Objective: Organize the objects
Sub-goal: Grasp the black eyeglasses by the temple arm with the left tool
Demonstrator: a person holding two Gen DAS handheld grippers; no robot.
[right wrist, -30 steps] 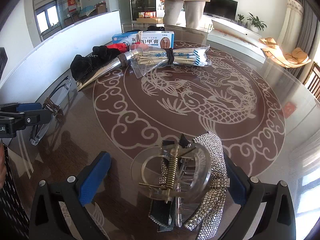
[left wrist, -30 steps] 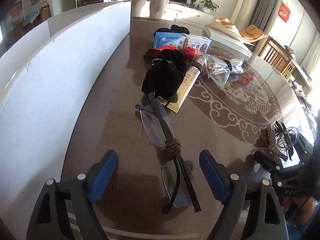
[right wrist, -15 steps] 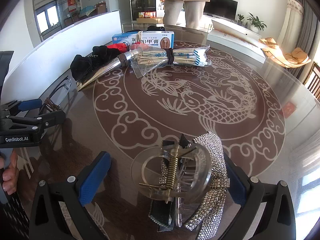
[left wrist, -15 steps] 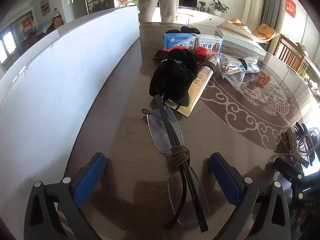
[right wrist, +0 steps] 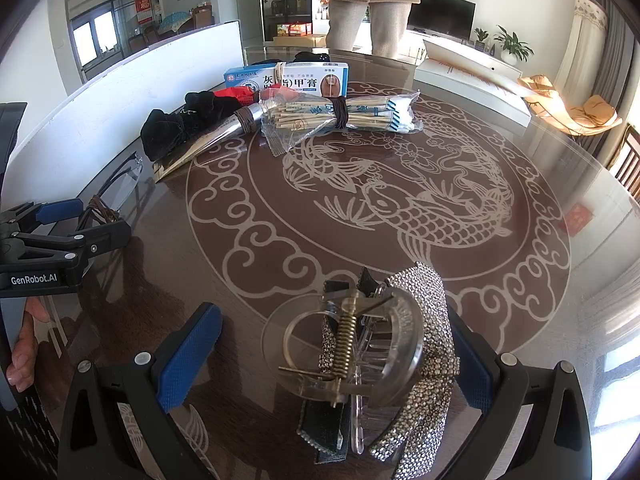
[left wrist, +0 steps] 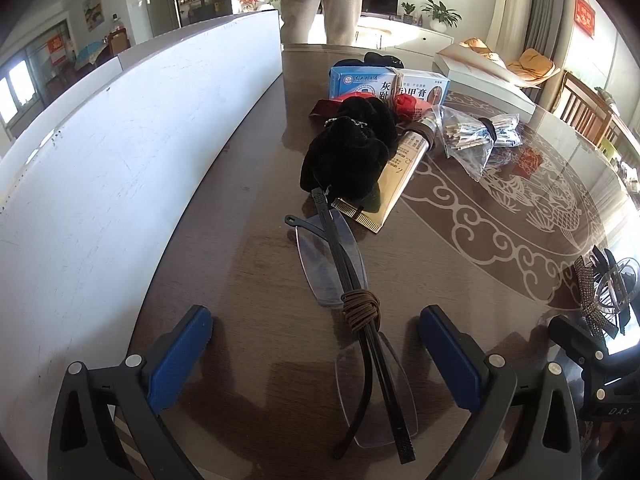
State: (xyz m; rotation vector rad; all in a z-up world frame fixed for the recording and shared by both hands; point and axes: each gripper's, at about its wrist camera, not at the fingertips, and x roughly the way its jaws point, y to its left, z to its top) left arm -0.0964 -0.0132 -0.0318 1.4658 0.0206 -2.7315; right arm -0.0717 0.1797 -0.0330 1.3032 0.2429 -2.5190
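Note:
Folded rimless glasses (left wrist: 356, 320) tied with a brown cord lie on the table between the fingers of my open left gripper (left wrist: 316, 344). Beyond them lie a black velvet pouch (left wrist: 348, 156), a gold tube (left wrist: 400, 176) and a blue-white medicine box (left wrist: 384, 88). My right gripper (right wrist: 332, 352) is open around a clear hair claw clip (right wrist: 352, 352) resting on rhinestone hair clips (right wrist: 424, 360). The left gripper also shows in the right wrist view (right wrist: 80, 220).
A white board (left wrist: 120, 140) stands along the table's left side. A bag of bundled sticks (right wrist: 340, 120) lies near the box. The round glass table (right wrist: 400, 200) has a fish pattern. A person (right wrist: 372, 4) stands at the far edge.
My left gripper has drawn back and turned a little, so the glasses sit farther forward between its fingers. The right gripper and the hair clips have not moved.

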